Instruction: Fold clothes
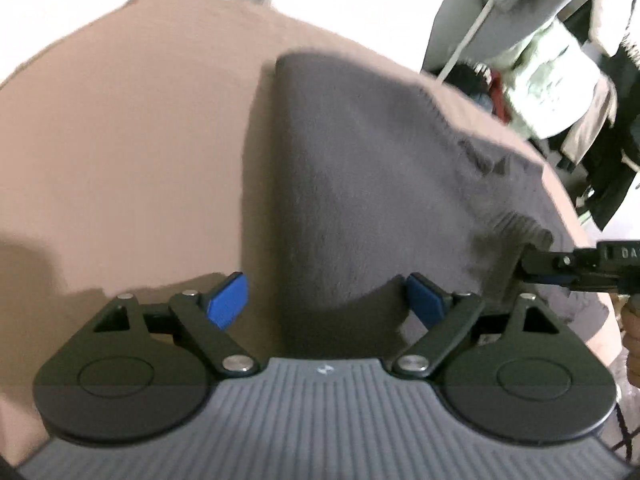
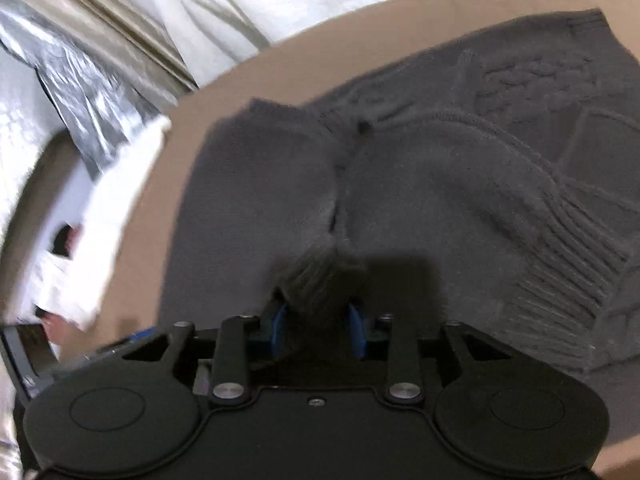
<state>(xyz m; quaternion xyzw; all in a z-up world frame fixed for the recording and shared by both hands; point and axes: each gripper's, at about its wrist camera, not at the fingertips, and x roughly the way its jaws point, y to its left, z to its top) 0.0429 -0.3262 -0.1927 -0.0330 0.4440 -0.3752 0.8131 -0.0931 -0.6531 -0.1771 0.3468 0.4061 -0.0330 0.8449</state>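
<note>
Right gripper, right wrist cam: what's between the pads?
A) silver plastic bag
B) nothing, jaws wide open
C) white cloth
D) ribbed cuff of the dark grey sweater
D: the right gripper has the ribbed cuff of the dark grey knit sweater bunched between its blue pads.

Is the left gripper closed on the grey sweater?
No: the left gripper stands wide open over the grey sweater, its blue pads apart.

We see a tan table top [image 1: 132, 128]; beyond its edge at eleven o'clock hang pale curtains [image 2: 224, 4], with crinkled silver sheeting [image 2: 80, 76] at ten.
</note>
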